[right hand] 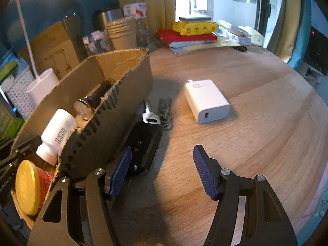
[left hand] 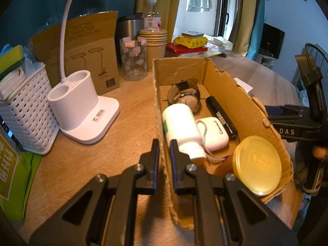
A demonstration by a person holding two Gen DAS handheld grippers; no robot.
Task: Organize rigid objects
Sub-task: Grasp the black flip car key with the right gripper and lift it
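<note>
An open cardboard box (left hand: pixel 242 100) holds a white bottle (left hand: pixel 180 125), a white earbud case (left hand: pixel 213 133), a black tube (left hand: pixel 221 116), a watch (left hand: pixel 184 94) and a yellow-lidded jar (left hand: pixel 258 164). My left gripper (left hand: pixel 164 160) is shut on the box's left wall. In the right wrist view the box (right hand: pixel 114 94) is at left. A black car key (right hand: pixel 143 147) with a metal keyring lies beside it. A white charger (right hand: pixel 207 100) lies further out. My right gripper (right hand: pixel 162 170) is open just above the table, its left finger by the key.
A white lamp base (left hand: pixel 82 106), a white basket (left hand: pixel 24 110), a brown lamp carton (left hand: pixel 82 55), a glass jar (left hand: pixel 134 59), paper cups (left hand: pixel 153 43) and a water bottle stand left and behind. Books and a yellow pack (right hand: pixel 194 28) lie at the back.
</note>
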